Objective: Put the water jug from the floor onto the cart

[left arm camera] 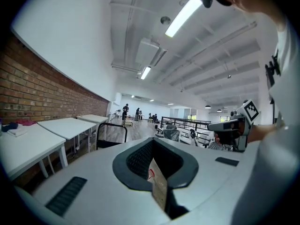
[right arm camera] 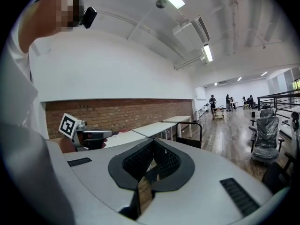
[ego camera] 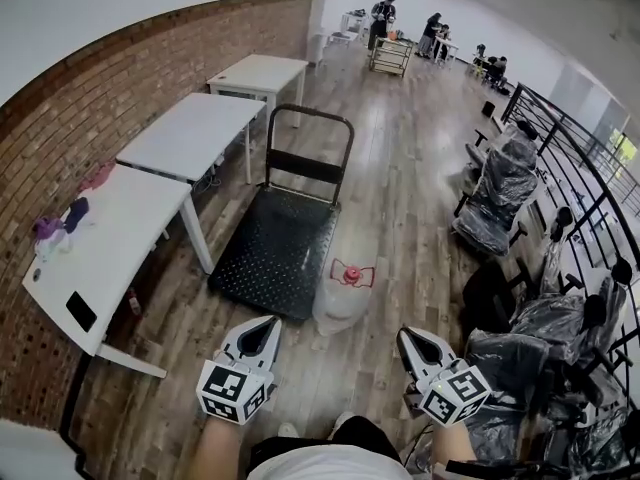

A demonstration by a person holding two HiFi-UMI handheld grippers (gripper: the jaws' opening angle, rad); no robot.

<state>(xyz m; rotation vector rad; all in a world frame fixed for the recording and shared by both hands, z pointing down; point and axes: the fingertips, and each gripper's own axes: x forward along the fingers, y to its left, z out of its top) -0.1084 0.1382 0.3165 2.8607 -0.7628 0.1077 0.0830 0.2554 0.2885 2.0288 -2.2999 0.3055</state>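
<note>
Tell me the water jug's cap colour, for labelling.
Red cap on the water jug; clearest in the head view.

The water jug (ego camera: 338,306) looks translucent plastic, cart deck (ego camera: 275,248) studded, floor (ego camera: 400,188) glossy wood.

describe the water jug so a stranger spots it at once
Along the red brick wall stand white tables; beside them a black platform cart sits on the wooden floor. Off its near right corner stands the clear plastic water jug, the only rounded, red-topped thing there.

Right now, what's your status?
Left gripper and right gripper shut, empty. Water jug on floor beside cart. Nothing between grippers and jug.
</note>
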